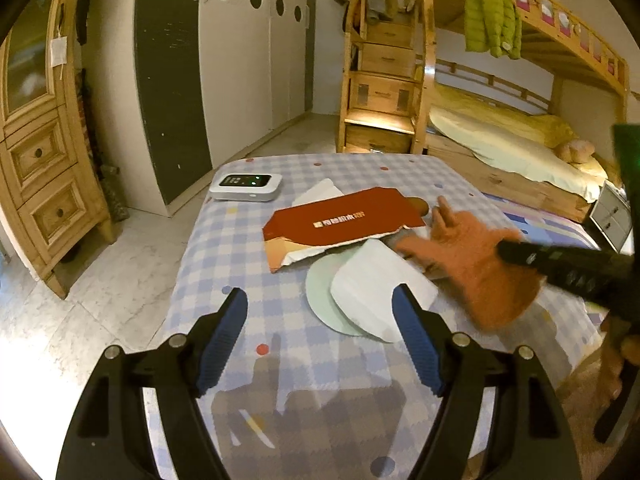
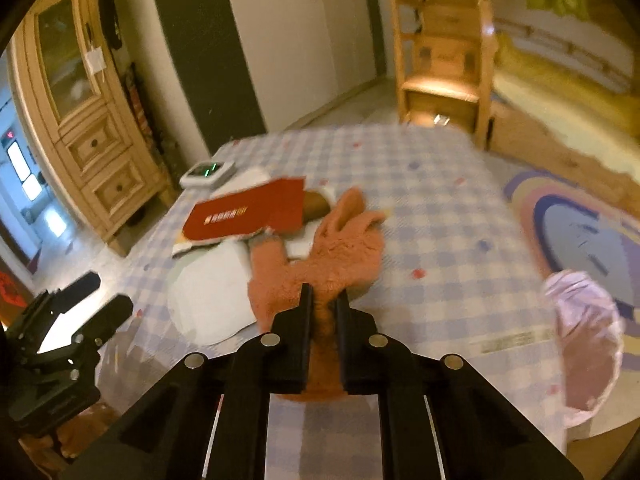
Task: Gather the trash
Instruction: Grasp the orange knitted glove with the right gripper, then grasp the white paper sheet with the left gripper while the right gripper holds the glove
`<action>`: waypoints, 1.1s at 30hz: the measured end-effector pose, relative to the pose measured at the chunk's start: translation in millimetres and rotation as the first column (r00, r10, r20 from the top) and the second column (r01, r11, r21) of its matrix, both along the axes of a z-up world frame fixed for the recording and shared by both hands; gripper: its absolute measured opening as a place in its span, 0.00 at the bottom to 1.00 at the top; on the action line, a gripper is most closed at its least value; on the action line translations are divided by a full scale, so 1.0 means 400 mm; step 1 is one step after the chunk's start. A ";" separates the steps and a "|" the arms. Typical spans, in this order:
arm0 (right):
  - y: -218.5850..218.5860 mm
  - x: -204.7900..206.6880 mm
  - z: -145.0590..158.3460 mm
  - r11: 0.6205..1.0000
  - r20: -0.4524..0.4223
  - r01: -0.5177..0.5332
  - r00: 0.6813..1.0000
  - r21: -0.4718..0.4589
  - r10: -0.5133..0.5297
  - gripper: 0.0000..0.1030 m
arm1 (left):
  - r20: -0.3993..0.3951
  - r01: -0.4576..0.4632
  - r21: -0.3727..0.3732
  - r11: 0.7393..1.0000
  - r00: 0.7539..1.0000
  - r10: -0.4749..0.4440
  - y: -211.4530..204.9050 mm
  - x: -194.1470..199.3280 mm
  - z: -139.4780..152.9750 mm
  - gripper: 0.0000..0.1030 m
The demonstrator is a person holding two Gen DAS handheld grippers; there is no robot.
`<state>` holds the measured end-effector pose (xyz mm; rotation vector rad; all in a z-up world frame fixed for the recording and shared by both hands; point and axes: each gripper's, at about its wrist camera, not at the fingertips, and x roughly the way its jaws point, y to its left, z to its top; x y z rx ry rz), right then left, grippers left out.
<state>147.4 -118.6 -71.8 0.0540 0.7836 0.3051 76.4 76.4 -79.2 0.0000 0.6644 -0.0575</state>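
Right gripper [image 2: 324,300] — jaws nearly together, clamped on the cuff end of the fuzzy orange glove [image 2: 336,248]. The glove lies on the checked tablecloth [image 2: 440,208], long axis running away from the claw, fingers toward the red envelope [image 2: 248,212]. Left gripper [image 1: 320,320] — jaws wide apart, holding nothing, poised just short of the white paper discs [image 1: 376,288], which overlap under the envelope's near edge. Judgement: left claw is nearer the papers; the glove is already in the right's charge.

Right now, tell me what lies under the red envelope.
Under the red envelope: a white sheet at its far edge, round white paper and a pale green disc at its near edge. Anything beneath its middle is covered.
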 end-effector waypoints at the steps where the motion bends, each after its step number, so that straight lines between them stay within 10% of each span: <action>1: -0.012 -0.008 0.011 1.000 0.016 0.010 1.000 -0.001 -0.010 0.10 | -0.005 0.005 0.001 1.000 1.000 -0.005 -0.004 0.000 -0.001 0.71; 23: -0.126 -0.030 0.034 0.995 0.020 0.078 0.997 0.062 -0.080 0.11 | -0.221 -0.039 -0.037 0.999 0.975 0.030 -0.070 0.175 -0.106 0.78; 33: -0.131 -0.055 0.045 0.996 0.026 0.070 0.997 0.056 -0.071 0.11 | -0.172 0.016 -0.147 0.989 0.984 -0.042 -0.065 0.137 -0.079 0.16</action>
